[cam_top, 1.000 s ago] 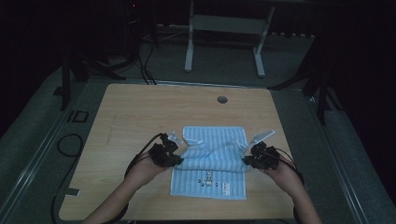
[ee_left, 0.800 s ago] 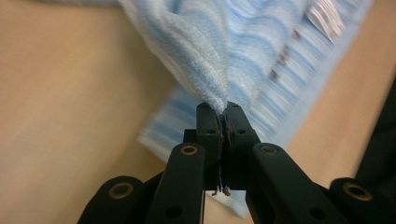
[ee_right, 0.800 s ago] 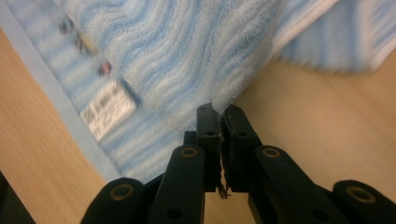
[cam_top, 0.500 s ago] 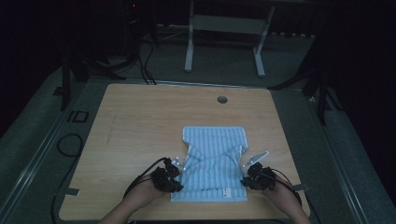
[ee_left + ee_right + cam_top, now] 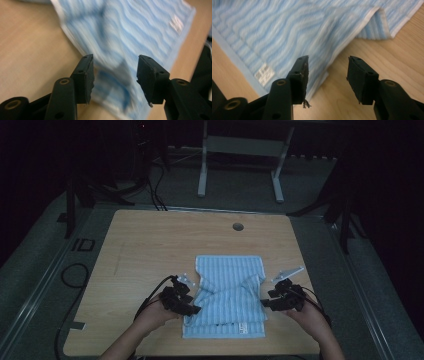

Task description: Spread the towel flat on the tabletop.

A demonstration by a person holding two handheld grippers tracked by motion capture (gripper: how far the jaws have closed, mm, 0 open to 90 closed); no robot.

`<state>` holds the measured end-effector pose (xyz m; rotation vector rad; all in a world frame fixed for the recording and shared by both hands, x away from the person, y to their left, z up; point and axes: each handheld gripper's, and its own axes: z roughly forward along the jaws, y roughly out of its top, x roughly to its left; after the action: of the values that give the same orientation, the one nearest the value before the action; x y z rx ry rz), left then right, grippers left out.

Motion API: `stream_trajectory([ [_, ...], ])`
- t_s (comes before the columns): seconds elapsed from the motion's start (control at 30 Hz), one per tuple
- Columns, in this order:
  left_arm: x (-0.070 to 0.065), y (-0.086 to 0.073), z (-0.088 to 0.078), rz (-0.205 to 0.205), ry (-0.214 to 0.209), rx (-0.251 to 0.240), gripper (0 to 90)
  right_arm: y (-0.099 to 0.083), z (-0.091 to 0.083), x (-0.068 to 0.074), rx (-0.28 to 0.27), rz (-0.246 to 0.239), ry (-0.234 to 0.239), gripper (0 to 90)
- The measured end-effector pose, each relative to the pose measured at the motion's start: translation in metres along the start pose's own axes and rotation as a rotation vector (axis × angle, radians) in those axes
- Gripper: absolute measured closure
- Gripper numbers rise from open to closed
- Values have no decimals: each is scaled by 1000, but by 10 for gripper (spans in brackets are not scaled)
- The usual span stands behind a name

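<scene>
A blue-and-white striped towel (image 5: 227, 292) lies on the wooden table (image 5: 150, 250), its middle rumpled over its near half, a white label (image 5: 243, 329) by the near edge. My left gripper (image 5: 194, 309) sits at the towel's left edge. In the left gripper view its jaws (image 5: 115, 75) have just been opening and stand apart over the blurred towel (image 5: 130, 30), pads off the cloth. My right gripper (image 5: 264, 303) is at the towel's right edge. Its jaws (image 5: 327, 75) have also just been opening; the towel's edge (image 5: 287, 32) lies below the gap, unpinched.
A round cable hole (image 5: 238, 226) sits near the table's far edge. Metal stand legs (image 5: 202, 175) rise behind the table, and cables (image 5: 75, 272) lie on the floor to the left. Bare wood surrounds the towel.
Both grippers pulled the towel's fold toward the person, then opened and let it go. The cloth now lies rumpled on the towel's near half.
</scene>
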<state>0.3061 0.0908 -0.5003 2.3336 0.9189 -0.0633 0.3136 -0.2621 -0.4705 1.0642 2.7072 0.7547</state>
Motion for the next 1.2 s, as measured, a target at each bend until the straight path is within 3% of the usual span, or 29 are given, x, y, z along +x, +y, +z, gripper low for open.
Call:
stream_trajectory([
  [0.13, 13, 21, 11, 8, 63, -5, 451, 12, 15, -13, 14, 30, 9, 500],
  [0.2, 19, 35, 15, 9, 94, -9, 451, 18, 24, -20, 39, 45, -30, 500],
  [0.23, 21, 39, 17, -1, 92, -10, 451, 22, 28, -25, 47, 56, -37, 498],
  [0.3, 28, 51, 26, -32, 60, 13, 440, 29, 33, -32, 38, 100, 14, 482],
  [0.4, 33, 64, 44, -43, 83, 59, 435, 36, 45, -35, 61, 112, 43, 471],
  [0.43, 33, 66, 49, -42, 83, 66, 435, 38, 49, -34, 78, 105, 46, 502],
  [0.47, 32, 67, 55, -37, 82, 84, 457, 38, 52, -33, 87, 93, 44, 587],
  [0.57, 30, 66, 60, -18, 73, 83, 783, 38, 56, -26, 112, 32, 21, 838],
  [0.63, 29, 64, 56, -28, 68, 66, 854, 36, 51, -23, 107, 7, 11, 889],
  [0.77, 29, 57, 35, -17, 111, 41, 863, 31, 33, -19, 74, -21, -21, 891],
  [0.83, 32, 52, 25, -35, 136, 20, 862, 26, 22, -17, 55, -22, -35, 892],
  [1.0, 44, 31, 13, -88, 123, 27, 859, 8, 7, -13, 32, -17, -27, 892],
  [1.07, 48, 23, 16, -99, 122, 50, 858, 0, 8, -11, 47, -12, -39, 892],
  [1.13, 50, 18, 23, -97, 82, 107, 837, -6, 15, -12, 88, -11, -9, 887],
  [1.17, 50, 16, 24, -88, 99, 123, 791, -8, 20, -11, 132, -17, 16, 828],
  [1.2, 51, 15, 23, -77, 124, 139, 738, -8, 23, -11, 150, -31, 8, 798],
])
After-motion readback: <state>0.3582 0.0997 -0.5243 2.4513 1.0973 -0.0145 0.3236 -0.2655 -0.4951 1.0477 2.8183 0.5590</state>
